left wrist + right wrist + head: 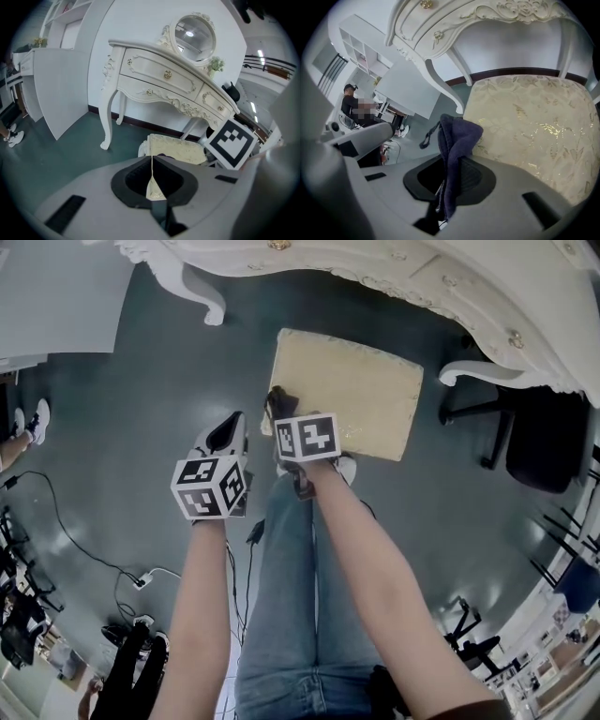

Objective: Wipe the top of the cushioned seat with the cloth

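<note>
Wipe at its start, cloth at the seat's corner.
My right claw [449,180] is clamped on the dark cloth [457,136], which hangs at the near left corner of the cushioned seat [534,126]; I cannot confirm contact. My left claw [151,176] is closed on nothing, off to the side. I judge nearly the whole top is left to wipe.

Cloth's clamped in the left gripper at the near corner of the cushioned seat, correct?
No. The cloth is clamped in the right gripper, not the left, at the near corner of the cushioned seat; the right gripper view shows it. The left gripper is shut on nothing.
</note>
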`<control>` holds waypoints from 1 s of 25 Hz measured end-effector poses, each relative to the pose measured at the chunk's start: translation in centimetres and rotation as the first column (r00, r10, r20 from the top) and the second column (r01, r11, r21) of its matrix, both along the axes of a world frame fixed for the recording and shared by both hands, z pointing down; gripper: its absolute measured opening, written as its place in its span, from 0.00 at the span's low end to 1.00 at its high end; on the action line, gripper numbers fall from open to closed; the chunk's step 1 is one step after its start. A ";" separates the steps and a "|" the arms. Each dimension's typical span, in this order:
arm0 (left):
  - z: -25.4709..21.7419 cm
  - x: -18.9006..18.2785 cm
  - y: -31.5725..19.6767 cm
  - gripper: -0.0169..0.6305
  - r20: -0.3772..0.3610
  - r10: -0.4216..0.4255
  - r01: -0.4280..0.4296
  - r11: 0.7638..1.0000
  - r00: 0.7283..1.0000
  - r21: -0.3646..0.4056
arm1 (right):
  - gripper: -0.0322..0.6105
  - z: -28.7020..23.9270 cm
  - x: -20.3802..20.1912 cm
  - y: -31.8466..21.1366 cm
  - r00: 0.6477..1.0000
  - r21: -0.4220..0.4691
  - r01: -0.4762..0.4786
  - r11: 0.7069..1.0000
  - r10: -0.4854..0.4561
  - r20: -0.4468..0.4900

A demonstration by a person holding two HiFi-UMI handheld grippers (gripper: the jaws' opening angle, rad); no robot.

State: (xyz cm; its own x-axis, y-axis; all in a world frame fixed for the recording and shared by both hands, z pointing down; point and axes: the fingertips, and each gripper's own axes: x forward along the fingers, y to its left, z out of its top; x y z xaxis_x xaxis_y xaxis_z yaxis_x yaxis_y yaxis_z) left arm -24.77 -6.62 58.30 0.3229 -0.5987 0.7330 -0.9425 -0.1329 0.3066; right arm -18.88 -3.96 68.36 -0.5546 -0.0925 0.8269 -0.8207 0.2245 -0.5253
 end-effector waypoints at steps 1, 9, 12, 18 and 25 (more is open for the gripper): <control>0.0 -0.4 0.0 0.04 0.002 -0.007 0.007 1.000 1.000 0.000 | 0.11 0.0 -0.4 0.0 1.000 0.000 0.005 1.000 -0.005 0.001; 0.3 -2.0 0.9 0.04 0.010 -0.033 0.033 0.999 0.999 -0.008 | 0.11 0.6 -3.6 -0.2 0.997 0.005 0.082 0.997 -0.082 -0.010; 0.4 -2.5 1.3 0.04 0.016 -0.038 0.038 0.999 0.999 -0.012 | 0.11 0.6 -4.7 -0.3 0.996 0.003 0.086 0.996 -0.086 -0.001; -0.1 -3.0 1.3 0.04 0.028 -0.048 0.049 0.999 0.998 -0.010 | 0.11 -1.5 -5.1 -1.2 0.996 0.046 0.069 0.997 -0.071 0.049; -3.0 -1.0 0.4 0.04 0.017 -0.035 0.035 0.999 0.999 0.018 | 0.11 -5.5 -1.7 -2.5 0.996 0.083 -0.007 0.997 0.000 0.084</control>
